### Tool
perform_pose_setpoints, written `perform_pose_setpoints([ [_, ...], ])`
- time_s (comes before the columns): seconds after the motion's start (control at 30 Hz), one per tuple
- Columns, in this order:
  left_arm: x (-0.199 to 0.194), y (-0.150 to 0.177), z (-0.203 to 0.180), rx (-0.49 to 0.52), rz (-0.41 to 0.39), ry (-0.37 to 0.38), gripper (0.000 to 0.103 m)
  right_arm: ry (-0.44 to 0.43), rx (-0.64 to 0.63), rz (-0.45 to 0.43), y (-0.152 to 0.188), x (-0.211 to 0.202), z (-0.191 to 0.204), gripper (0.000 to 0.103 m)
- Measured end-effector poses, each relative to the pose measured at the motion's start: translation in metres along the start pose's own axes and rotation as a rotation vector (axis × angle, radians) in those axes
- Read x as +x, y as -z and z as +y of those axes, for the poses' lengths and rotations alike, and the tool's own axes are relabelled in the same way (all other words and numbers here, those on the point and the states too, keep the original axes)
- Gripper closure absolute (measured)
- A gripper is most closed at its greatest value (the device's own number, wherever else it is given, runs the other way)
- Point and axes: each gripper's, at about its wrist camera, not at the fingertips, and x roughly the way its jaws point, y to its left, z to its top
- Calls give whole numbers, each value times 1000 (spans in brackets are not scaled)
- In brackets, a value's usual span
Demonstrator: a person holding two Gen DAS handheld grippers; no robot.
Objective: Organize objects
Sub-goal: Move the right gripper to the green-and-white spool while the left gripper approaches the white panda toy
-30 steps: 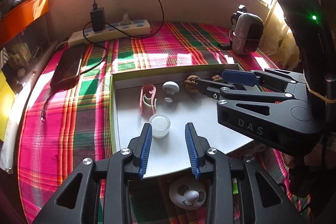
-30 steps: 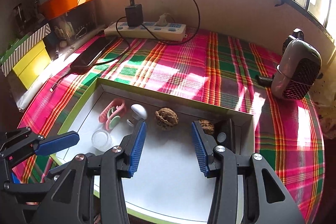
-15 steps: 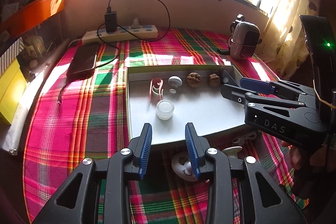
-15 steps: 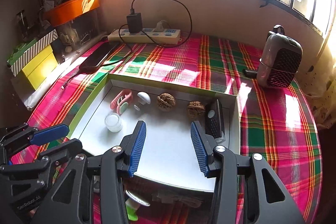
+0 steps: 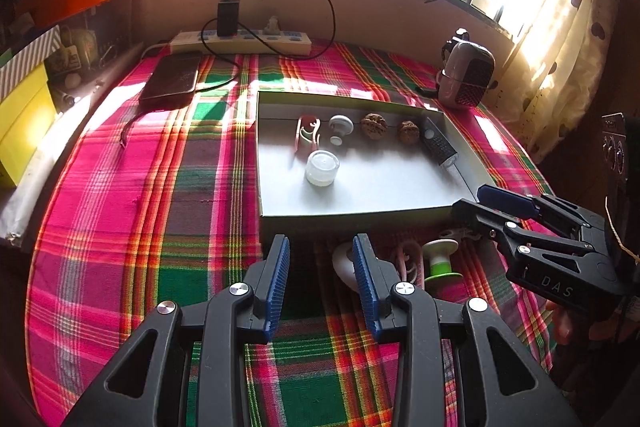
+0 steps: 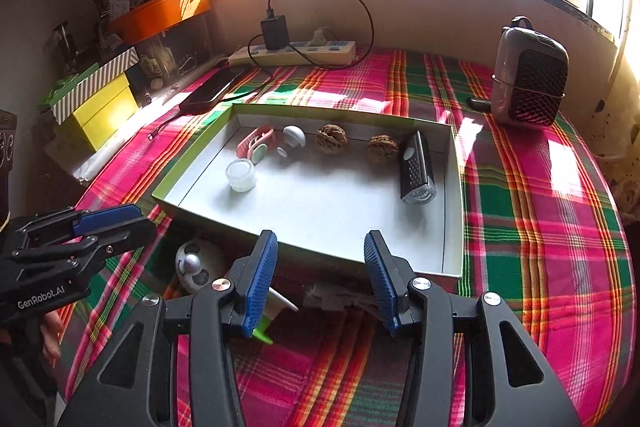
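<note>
Both grippers, left (image 5: 321,277) and right (image 6: 320,275), hover wide and empty near the tray (image 6: 454,227), apparently poised for the panda toy (image 6: 194,265) outside it.

Covered all over by a plaid cloth (image 6: 540,227) of pink, green and orange. Resting directly on it: a shallow green-rimmed tray (image 6: 454,211) near the middle, a cream power strip (image 6: 296,53) along the far wall with a black charger (image 6: 275,31) plugged in, a dark phone (image 5: 172,79) at the far left, and a small mesh-fronted heater (image 6: 528,83) at the far right. Lying on the cloth just in front of the tray's near wall: a white panda-faced piece (image 6: 194,263), a pink clip (image 5: 408,259) and a green-and-white spool (image 5: 440,259).
</note>
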Motion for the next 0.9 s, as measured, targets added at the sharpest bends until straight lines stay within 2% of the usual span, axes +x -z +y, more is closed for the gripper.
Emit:
perform_pose_setpoints([
  [0.2,1,5,0,-7,11,15,72,-51,-8,-10,14,-8,4,52],
  [0.9,6,12,3,-16,36,41,72,-46,-3,65,35,10,25,51],
])
